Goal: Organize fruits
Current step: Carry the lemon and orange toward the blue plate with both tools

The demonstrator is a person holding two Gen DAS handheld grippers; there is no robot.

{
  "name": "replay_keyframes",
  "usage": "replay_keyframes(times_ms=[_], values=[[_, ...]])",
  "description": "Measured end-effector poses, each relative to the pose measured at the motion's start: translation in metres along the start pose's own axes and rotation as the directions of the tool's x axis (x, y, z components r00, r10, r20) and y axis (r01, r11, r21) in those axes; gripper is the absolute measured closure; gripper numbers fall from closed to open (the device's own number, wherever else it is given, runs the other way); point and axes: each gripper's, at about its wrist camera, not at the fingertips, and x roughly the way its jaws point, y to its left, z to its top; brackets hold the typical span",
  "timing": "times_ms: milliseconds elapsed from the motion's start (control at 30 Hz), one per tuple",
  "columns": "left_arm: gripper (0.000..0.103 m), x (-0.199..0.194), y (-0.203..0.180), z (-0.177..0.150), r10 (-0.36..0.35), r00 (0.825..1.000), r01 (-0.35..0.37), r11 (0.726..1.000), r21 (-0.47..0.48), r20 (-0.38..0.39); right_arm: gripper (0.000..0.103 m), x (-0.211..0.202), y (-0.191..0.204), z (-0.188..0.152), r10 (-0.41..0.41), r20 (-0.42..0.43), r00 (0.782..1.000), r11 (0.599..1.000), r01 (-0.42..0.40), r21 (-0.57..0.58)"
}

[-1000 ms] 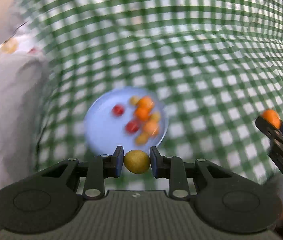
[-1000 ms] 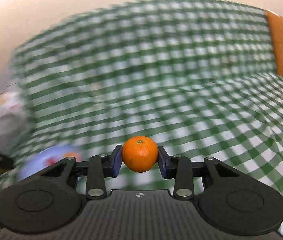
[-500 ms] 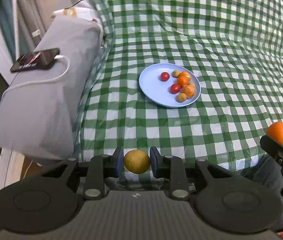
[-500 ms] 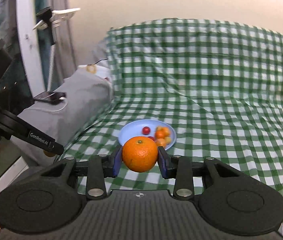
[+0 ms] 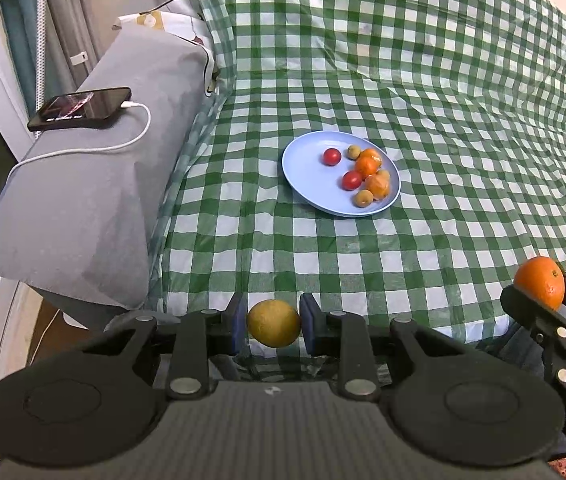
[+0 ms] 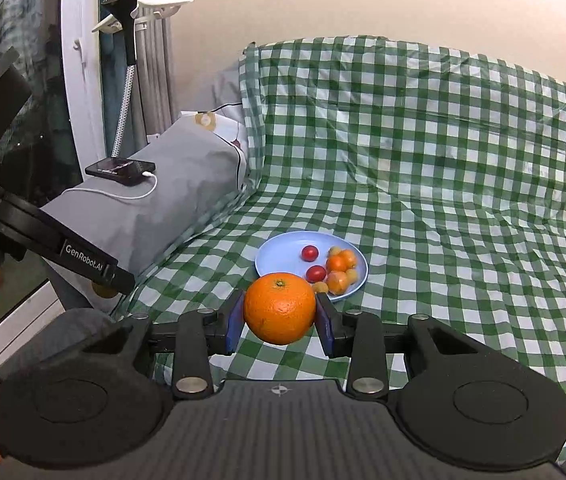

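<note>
My left gripper (image 5: pixel 274 323) is shut on a yellow-green round fruit (image 5: pixel 274 323), held in the air over the near edge of the green-checked cloth. My right gripper (image 6: pixel 279 308) is shut on an orange (image 6: pixel 279 308); the orange also shows at the right edge of the left wrist view (image 5: pixel 540 282). A light blue plate (image 5: pixel 307 172) lies on the cloth ahead, holding two red cherry tomatoes, small oranges and small yellow fruits (image 5: pixel 367 166). The plate shows just beyond the orange in the right wrist view (image 6: pixel 279 254).
A grey pillow (image 5: pixel 91 184) lies left of the cloth with a black phone (image 5: pixel 79 109) and its white charging cable on top. Curtains and a white frame stand at far left. The left gripper's body (image 6: pixel 59 252) reaches in at the left of the right wrist view.
Both grippers have pulled back and up from the plate with their fruits still held. The plate now lies farther away and the view is sharp and nearly still.
</note>
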Motion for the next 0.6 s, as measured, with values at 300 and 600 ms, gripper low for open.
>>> replay_keyframes(times_ms=[300,600], values=[[0.072,0.013,-0.001,0.007,-0.002,1.0,0.002,1.0,0.006,-0.021,0.064,0.011,-0.003,-0.001,0.0,-0.028,1.0,1.0,0.0,0.007],[0.072,0.042,-0.001,0.027,-0.004,0.998,0.005,1.0,0.016,-0.061,0.064,0.04,-0.011,0.003,-0.001,-0.054,0.999,1.0,0.003,0.022]])
